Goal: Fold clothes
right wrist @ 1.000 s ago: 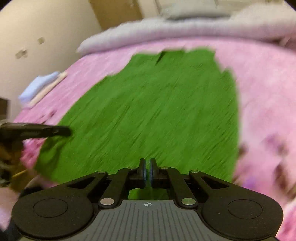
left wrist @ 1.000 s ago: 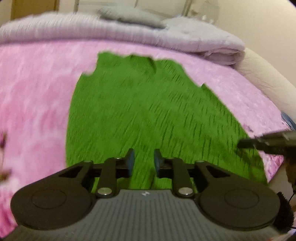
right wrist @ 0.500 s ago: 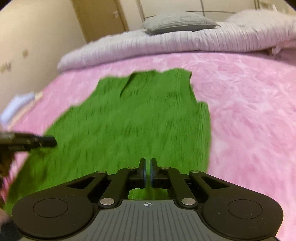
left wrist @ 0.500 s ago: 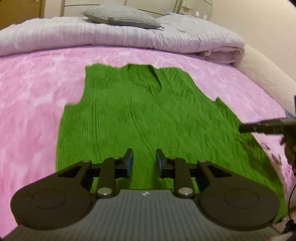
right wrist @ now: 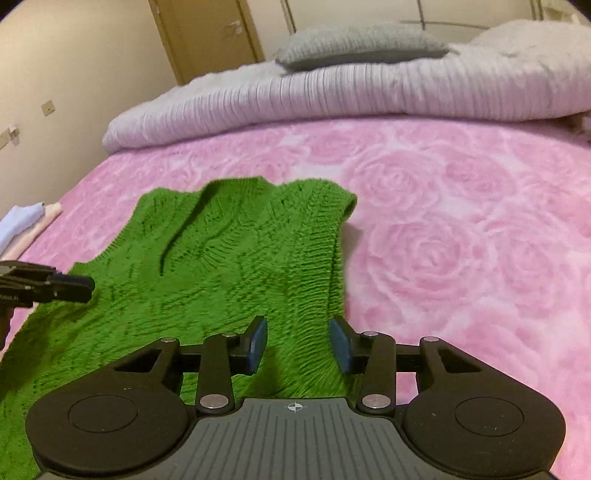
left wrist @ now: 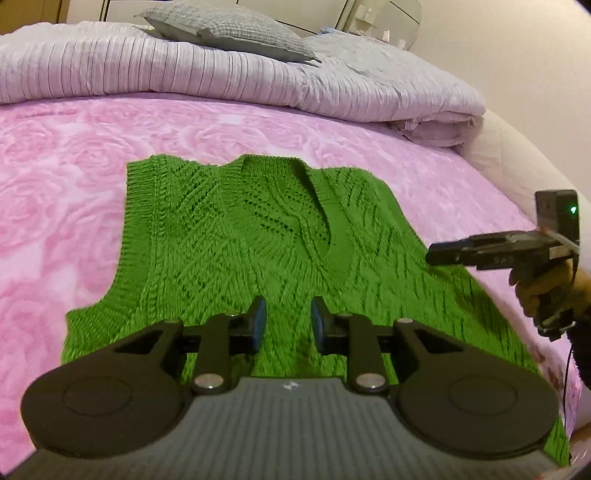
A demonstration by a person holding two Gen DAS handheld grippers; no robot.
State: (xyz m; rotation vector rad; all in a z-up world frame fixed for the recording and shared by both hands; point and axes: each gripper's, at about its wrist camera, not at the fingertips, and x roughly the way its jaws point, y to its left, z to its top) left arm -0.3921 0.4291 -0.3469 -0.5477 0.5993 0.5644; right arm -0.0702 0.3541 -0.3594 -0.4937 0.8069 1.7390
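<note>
Garment: a green knitted vest [left wrist: 236, 258] lies spread flat on the bed, V-neck at the far end, hem nearest me.
Its position: straight ahead of and beneath both my tools; its long axis runs away from me, from hem to neckline.
My left hand-held gripper [left wrist: 287, 320]: jaws moderately apart, holding nothing, poised over the lower middle of the vest.
My right hand-held gripper [right wrist: 298, 344]: jaws wide apart, holding nothing, poised over the hem close to the vest's right side edge.
Which is nearer: I judge the right one better placed for the right edge and shoulder [right wrist: 332, 199]; the left shoulder [left wrist: 147, 173] lies ahead and to the left of my left tool.
Fold so far: none that I can see; the vest is a single flat layer.
Surface: a pink blanket [right wrist: 461, 236] with a rose pattern covers the bed.
Beyond: a pale lilac ribbed duvet [left wrist: 110, 70] is rolled along the head of the bed, a grey pillow [left wrist: 229, 29] resting on it.
Room: cream walls, and a wooden door [right wrist: 207, 37] at the far left.
</note>
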